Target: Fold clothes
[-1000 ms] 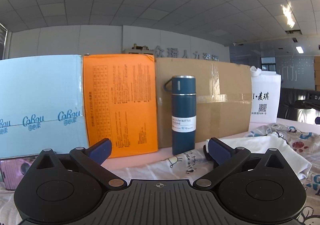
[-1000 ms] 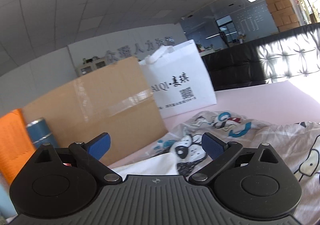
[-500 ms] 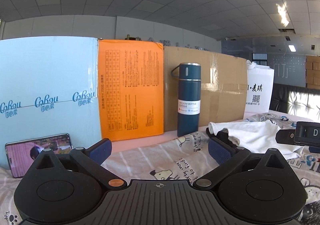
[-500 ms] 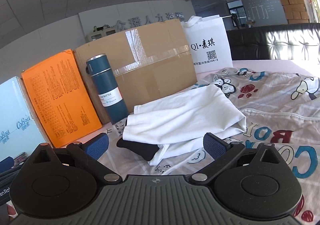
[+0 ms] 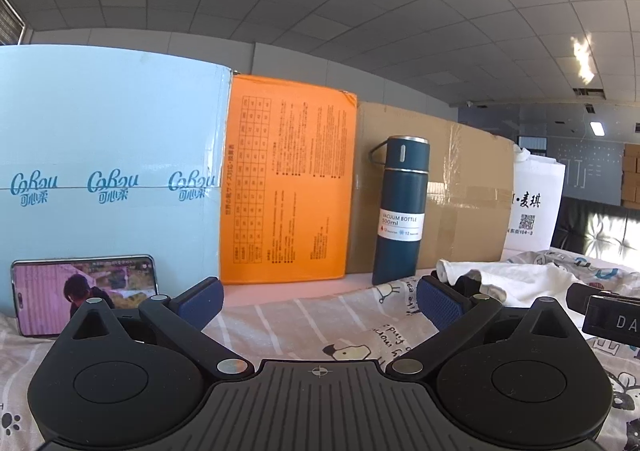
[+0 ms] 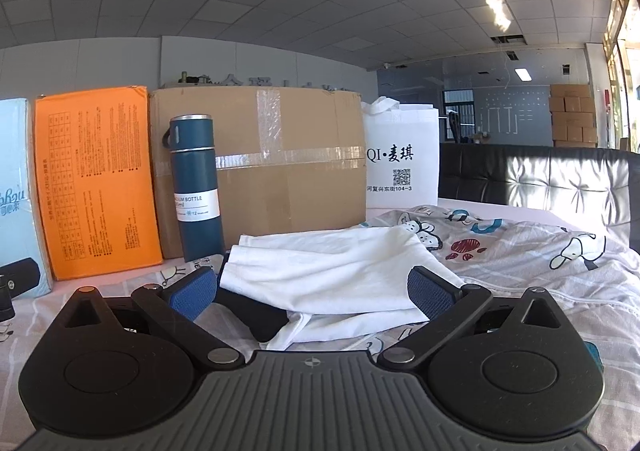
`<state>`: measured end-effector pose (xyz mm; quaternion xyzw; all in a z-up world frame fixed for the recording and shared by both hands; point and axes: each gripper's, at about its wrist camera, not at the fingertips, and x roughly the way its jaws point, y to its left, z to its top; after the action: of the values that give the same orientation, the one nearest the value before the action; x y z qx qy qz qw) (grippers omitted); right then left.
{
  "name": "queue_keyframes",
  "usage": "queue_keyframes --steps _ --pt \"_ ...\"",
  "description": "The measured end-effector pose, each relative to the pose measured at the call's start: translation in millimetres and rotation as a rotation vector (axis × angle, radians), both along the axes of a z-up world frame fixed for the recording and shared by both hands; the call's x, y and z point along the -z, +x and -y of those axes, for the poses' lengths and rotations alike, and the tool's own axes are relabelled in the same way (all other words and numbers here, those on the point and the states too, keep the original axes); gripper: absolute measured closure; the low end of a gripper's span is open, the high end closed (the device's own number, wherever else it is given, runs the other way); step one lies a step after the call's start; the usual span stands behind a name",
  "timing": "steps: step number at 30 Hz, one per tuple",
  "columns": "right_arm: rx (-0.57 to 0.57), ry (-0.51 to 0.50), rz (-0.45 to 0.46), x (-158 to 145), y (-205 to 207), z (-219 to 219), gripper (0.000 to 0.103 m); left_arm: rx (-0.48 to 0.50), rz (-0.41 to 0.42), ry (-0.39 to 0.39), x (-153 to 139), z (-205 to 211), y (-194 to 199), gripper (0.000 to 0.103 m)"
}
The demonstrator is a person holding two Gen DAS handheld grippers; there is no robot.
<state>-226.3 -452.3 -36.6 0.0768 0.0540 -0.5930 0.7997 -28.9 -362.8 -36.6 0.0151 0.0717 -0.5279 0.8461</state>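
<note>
A white garment (image 6: 332,271) lies loosely bunched on the cartoon-print sheet (image 6: 540,263), with a black piece (image 6: 256,315) showing under its near left edge. My right gripper (image 6: 312,293) is open just in front of it, blue pads apart, nothing between them. In the left wrist view the same white garment (image 5: 520,283) lies at the right, beyond my open left gripper (image 5: 318,301), which holds nothing. The right gripper's body (image 5: 612,317) shows at that view's right edge.
Along the back stand a light blue box (image 5: 108,179), an orange box (image 5: 288,183), a taped cardboard box (image 6: 280,163), a dark blue vacuum bottle (image 5: 400,211) and a white bag (image 6: 400,159). A phone (image 5: 84,291) leans on the blue box. A black padded headboard (image 6: 540,179) lies right.
Both grippers have swung and come lower, level with the sheet. The right view turned left onto the white garment; the left view now takes in the phone. Both stayed open.
</note>
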Motion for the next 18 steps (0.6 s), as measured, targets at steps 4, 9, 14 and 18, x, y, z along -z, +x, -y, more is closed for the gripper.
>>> queue_keyframes --steps 4,9,14,18 --pt "-0.009 0.007 0.020 0 -3 0 0.000 0.012 0.046 0.002 0 0 -8 0.000" --pt "-0.014 0.009 0.041 0 -5 -2 0.000 0.005 0.071 -0.009 -1 -2 -13 0.000" --pt "-0.026 0.000 0.032 0 -3 -4 0.000 0.010 0.088 -0.020 -1 -4 -15 0.000" --pt "-0.035 0.007 0.033 1 -3 -4 0.000 0.015 0.108 -0.022 -1 -4 -19 0.000"
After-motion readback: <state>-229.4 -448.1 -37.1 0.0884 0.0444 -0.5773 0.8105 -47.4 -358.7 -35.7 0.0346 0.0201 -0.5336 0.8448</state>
